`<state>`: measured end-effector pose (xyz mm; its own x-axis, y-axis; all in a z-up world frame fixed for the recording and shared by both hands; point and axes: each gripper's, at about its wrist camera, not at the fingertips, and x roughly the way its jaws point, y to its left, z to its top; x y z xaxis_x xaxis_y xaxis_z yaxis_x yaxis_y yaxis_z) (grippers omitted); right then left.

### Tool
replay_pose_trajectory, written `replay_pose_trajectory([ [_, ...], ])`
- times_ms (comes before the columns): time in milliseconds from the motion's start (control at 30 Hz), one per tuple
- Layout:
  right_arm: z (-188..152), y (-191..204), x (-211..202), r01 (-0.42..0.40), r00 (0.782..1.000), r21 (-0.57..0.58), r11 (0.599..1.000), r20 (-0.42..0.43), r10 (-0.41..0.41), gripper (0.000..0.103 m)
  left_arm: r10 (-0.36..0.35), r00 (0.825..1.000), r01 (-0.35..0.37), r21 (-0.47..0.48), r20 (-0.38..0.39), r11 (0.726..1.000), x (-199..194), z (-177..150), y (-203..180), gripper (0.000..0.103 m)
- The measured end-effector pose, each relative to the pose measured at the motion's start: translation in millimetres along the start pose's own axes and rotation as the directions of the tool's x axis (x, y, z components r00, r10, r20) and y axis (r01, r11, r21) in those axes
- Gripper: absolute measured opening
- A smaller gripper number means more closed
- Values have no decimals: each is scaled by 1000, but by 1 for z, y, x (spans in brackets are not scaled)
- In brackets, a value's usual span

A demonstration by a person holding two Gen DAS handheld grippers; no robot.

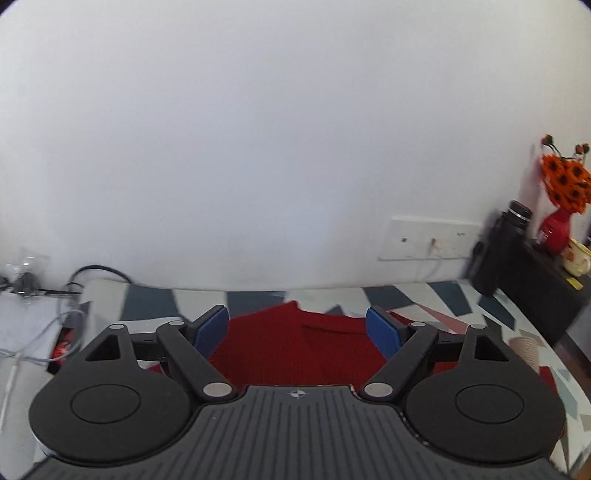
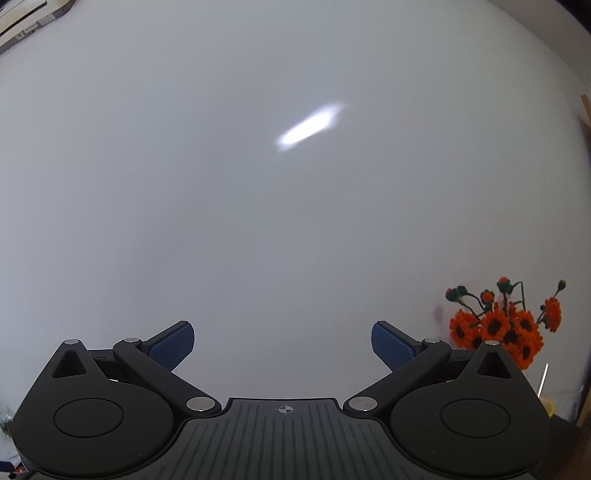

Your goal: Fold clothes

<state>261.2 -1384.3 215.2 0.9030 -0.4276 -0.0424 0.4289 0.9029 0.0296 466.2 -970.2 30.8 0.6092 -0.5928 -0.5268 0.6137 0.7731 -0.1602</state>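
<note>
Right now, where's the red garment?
In the left wrist view the red garment lies flat on the patterned bed cover, low centre, beyond the open left gripper. The right wrist view doesn't show it.

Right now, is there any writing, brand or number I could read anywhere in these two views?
No readable text anywhere.
Red vase: a pale mark on its side, too blurred to read.
Left gripper body: only a small crosshair symbol, no letters.
Right gripper body: the same crosshair symbol.
Papers at the top corner: too blurred.

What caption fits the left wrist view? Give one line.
Open left hand-held gripper above a red knit garment on a patterned bedsheet.
</note>
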Motion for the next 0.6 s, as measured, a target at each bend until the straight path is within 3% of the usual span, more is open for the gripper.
replay_pose_trajectory([
  [67,-6,1,10,10,1000,-7,1000,-25,-10,102,-50,998,51,32,-49,998,25,-2,-15,83],
  [133,-32,1,27,2,992,-11,1000,-128,-3,102,-69,990,78,64,-127,995,54,-11,-33,83],
  [267,-111,7,59,-12,936,-115,993,-352,-30,102,-119,941,149,71,-316,986,111,-45,-63,77],
  [367,-187,6,85,-4,849,-148,989,-522,-75,102,-61,929,98,85,-364,992,129,-68,-65,77],
  [433,-241,9,104,-5,768,-191,982,-629,-118,96,-6,924,37,76,-382,996,135,-77,-55,77],
  [500,-284,14,111,-18,703,-247,969,-692,-163,91,21,913,-13,22,-407,1000,133,-76,-32,77],
  [600,-325,12,108,-35,643,-235,971,-750,-158,89,17,897,-23,-8,-443,1000,114,-83,-3,77],
])
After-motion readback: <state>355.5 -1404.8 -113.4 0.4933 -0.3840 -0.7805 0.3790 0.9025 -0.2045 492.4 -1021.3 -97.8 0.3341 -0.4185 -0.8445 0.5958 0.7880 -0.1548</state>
